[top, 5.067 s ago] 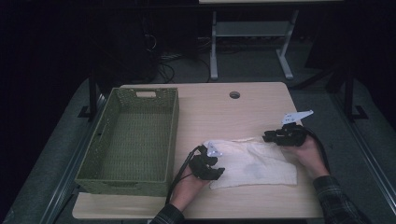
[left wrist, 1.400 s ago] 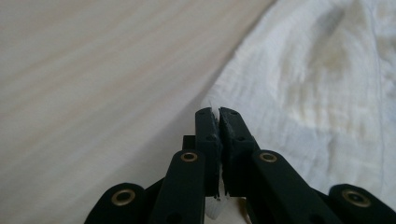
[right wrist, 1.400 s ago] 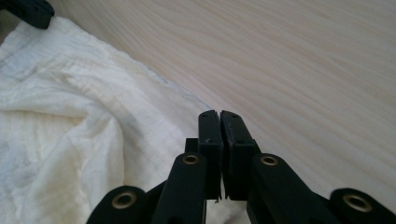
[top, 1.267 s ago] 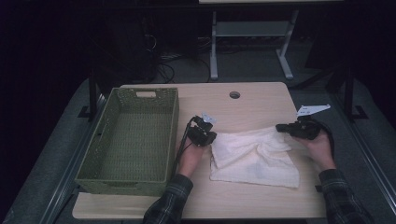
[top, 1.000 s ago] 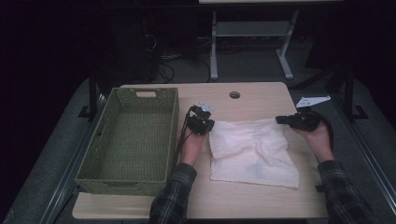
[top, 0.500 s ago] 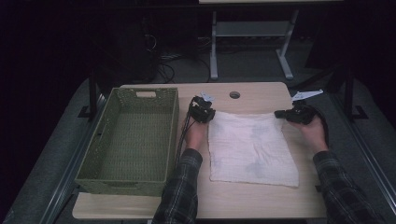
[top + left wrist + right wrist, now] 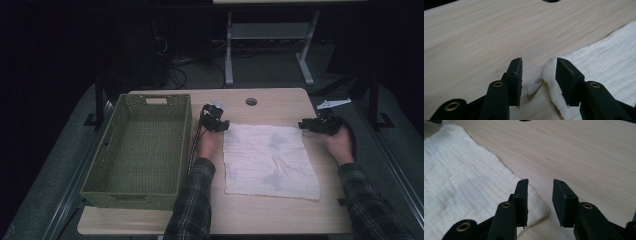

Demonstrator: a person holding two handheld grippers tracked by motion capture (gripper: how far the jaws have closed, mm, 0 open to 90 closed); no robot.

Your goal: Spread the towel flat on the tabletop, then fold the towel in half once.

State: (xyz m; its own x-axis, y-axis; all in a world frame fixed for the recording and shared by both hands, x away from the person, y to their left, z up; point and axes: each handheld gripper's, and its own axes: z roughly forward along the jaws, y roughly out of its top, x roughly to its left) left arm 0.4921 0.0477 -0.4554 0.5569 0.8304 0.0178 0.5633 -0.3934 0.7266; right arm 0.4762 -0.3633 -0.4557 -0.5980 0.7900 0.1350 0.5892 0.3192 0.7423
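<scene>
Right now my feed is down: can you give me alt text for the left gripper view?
The left gripper is open, its jaws having just been opening, with the puffed-up corner of a white cloth lying between them, unpinched. Pale wooden table lies beyond, the cloth spreading away to the right.

No writing, label, brand mark, number or sign can be read anywhere in these views — not on anything lying or standing on the table, and not on the dark surroundings beyond it.
</scene>
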